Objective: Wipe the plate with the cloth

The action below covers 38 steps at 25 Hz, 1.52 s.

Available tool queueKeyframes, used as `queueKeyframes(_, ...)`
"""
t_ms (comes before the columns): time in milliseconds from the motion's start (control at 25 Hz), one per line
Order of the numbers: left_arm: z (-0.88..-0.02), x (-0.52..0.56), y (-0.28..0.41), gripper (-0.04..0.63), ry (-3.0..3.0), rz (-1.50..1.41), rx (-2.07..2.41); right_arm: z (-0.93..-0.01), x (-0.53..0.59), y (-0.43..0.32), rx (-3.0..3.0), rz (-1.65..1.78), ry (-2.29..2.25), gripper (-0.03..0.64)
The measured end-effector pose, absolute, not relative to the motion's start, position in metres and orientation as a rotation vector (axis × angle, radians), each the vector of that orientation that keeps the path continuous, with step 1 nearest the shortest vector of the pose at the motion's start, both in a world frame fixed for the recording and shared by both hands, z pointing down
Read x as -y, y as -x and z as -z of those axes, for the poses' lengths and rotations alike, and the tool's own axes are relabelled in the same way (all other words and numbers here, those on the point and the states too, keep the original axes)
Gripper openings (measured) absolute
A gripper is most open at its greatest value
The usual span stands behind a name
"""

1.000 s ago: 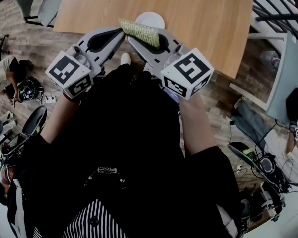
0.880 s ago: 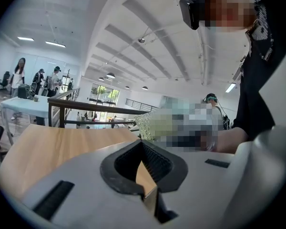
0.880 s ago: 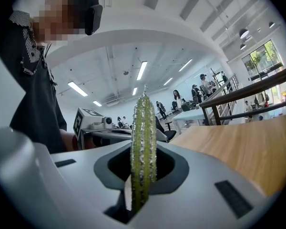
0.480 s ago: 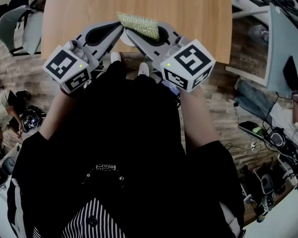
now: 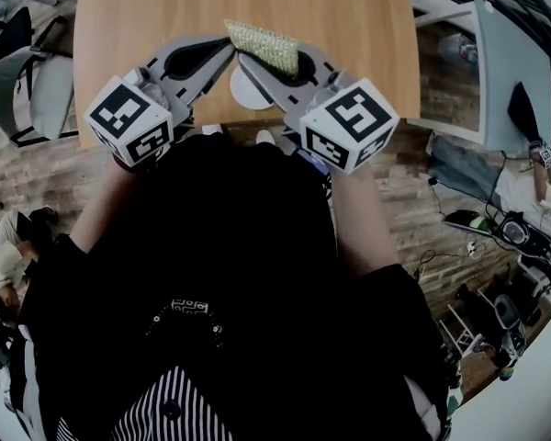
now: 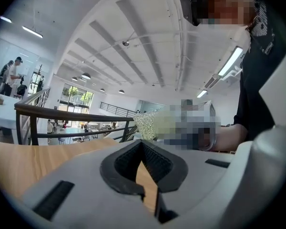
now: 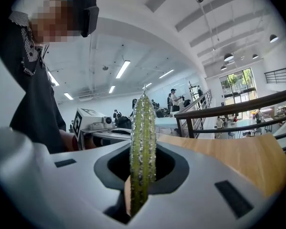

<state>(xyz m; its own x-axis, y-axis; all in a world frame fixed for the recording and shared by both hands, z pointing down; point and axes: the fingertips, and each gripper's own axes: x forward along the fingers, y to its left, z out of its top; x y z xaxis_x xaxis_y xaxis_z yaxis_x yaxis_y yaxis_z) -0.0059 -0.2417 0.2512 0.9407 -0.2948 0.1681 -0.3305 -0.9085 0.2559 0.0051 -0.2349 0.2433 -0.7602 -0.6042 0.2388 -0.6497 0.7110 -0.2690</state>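
In the head view a white plate [image 5: 242, 90] lies on the wooden table [image 5: 349, 26] near its front edge, mostly covered by the two grippers held above it. My right gripper [image 5: 257, 62] is shut on a yellow-green cloth [image 5: 262, 46], which stands edge-on between its jaws in the right gripper view, where the cloth [image 7: 143, 123] rises out of that gripper [image 7: 142, 151]. My left gripper [image 5: 230, 51] is shut with nothing in it, its tip right beside the cloth. From the left gripper [image 6: 143, 144] the cloth [image 6: 150, 123] shows just ahead.
The table's front edge [image 5: 257, 122] runs under my hands. A grey chair [image 5: 32, 90] stands on the floor at left, and a grey panel [image 5: 510, 72] and cables [image 5: 496, 237] lie at right. A dark railing [image 7: 238, 106] runs behind the table.
Both grippers and the cloth have moved forward over the table. The plate, formerly beyond the cloth, now shows beneath and behind the jaw tips. Both jaws stay as they were.
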Motion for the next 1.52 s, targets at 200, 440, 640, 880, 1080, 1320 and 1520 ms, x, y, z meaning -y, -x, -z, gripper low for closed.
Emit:
queueKeyframes(200,-0.254,0.252,0.014,-0.014,-2.820,-0.170,0.370,-0.246,0.245,0.004,2.728,-0.517,-1.100,0.054)
queueKeyframes(440,-0.268,0.253,0.023,-0.014,-2.813,-0.181,0.279,-0.259,0.246,0.014,2.664,-0.537,-1.164,0.054)
queueKeyframes(640,-0.285,0.247,0.023,-0.014,-2.801,-0.202,0.220,-0.276,0.239,0.014,2.619,-0.583,-1.188,0.054)
queueKeyframes(880,-0.295,0.249,0.008,-0.014,-2.782,-0.227,0.219,-0.286,0.242,-0.001,2.608,-0.620,-1.166,0.054)
queueKeyframes(1080,-0.296,0.261,-0.002,-0.014,-2.763,-0.258,0.262,-0.287,0.254,-0.011,2.625,-0.636,-1.116,0.055)
queueKeyframes(1320,-0.311,0.271,-0.023,-0.014,-2.725,-0.305,0.319,-0.303,0.264,-0.032,2.637,-0.686,-1.056,0.054)
queueKeyframes(1520,-0.334,0.268,-0.025,-0.014,-2.681,-0.359,0.338,-0.326,0.263,-0.034,2.621,-0.729,-1.006,0.054)
